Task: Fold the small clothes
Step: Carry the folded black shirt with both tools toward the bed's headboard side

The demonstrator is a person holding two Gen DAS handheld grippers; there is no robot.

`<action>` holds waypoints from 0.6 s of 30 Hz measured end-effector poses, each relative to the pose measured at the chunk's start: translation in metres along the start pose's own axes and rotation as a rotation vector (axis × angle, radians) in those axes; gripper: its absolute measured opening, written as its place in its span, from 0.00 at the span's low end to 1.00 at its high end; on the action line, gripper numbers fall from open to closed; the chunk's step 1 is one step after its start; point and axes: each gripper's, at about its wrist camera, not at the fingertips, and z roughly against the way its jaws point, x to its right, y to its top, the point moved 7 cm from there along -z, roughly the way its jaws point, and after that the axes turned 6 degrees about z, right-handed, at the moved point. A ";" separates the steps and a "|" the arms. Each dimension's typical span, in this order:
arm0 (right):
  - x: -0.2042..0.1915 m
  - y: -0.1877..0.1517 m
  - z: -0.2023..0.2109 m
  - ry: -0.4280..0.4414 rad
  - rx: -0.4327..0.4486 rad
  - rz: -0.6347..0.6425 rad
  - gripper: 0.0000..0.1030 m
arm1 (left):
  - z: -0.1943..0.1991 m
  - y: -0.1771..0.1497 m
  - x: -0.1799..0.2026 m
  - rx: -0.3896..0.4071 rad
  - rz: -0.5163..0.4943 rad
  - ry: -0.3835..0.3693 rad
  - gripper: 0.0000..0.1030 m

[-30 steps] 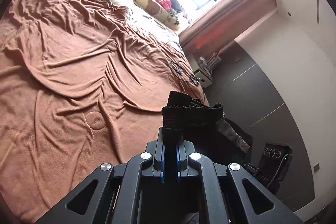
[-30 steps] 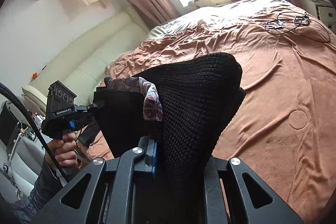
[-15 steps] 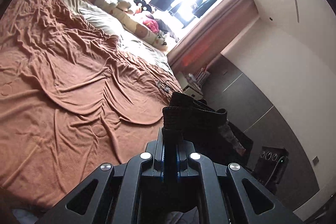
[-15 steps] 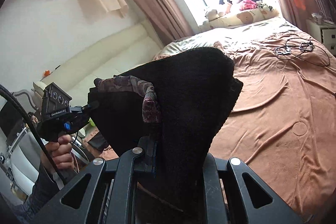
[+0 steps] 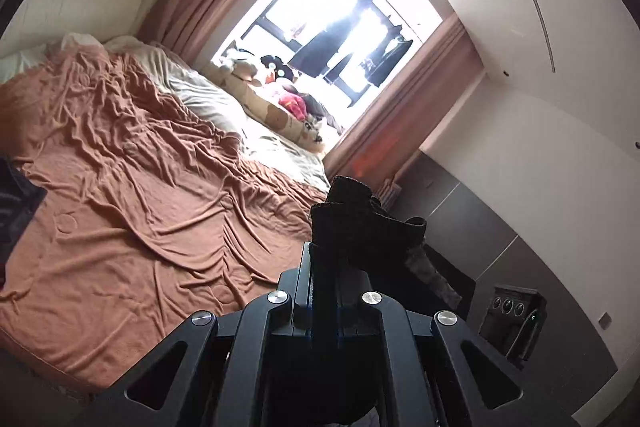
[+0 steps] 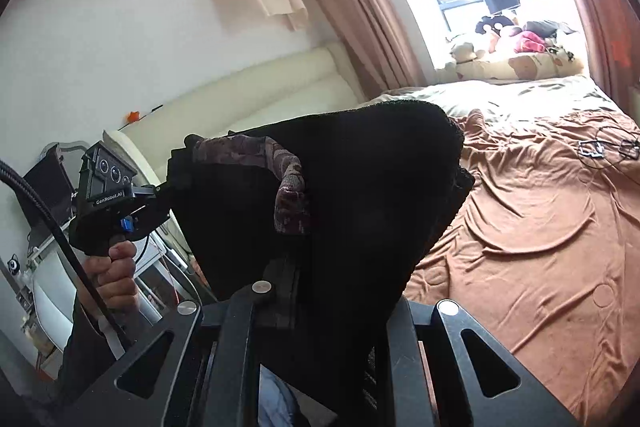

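Observation:
A small black knit garment (image 6: pixel 372 187) with a mottled purple-grey lining strip (image 6: pixel 290 195) hangs in the air, stretched between both grippers. My left gripper (image 5: pixel 322 267) is shut on one bunched edge of the garment (image 5: pixel 360 223). My right gripper (image 6: pixel 296 267) is shut on the other edge; the cloth drapes over its fingers and hides them. The left gripper also shows in the right wrist view (image 6: pixel 120 203), held in a hand at the left, clamped on the garment's far corner. Both are held above the bed.
The bed with a wrinkled brown blanket (image 5: pixel 132 211) lies below and to the side. Cables and a small device (image 6: pixel 604 151) lie on it. Plush toys (image 6: pixel 516 51) line the window. A dark cloth (image 5: pixel 16 203) lies at the bed's left edge. The cream headboard (image 6: pixel 280 87) stands behind.
Both grippers have risen and tilted upward with the garment still held between them; more wall, curtain and window show now, and less of the bed.

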 end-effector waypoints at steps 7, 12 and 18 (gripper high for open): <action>-0.011 0.006 -0.040 0.058 -0.031 0.055 0.10 | 0.030 0.026 -0.047 0.075 0.040 0.051 0.07; -0.018 0.008 -0.077 0.080 -0.059 0.095 0.10 | 0.052 0.040 -0.084 0.128 0.082 0.082 0.07; -0.021 0.013 -0.125 0.120 -0.083 0.117 0.10 | 0.072 0.055 -0.132 0.176 0.118 0.118 0.07</action>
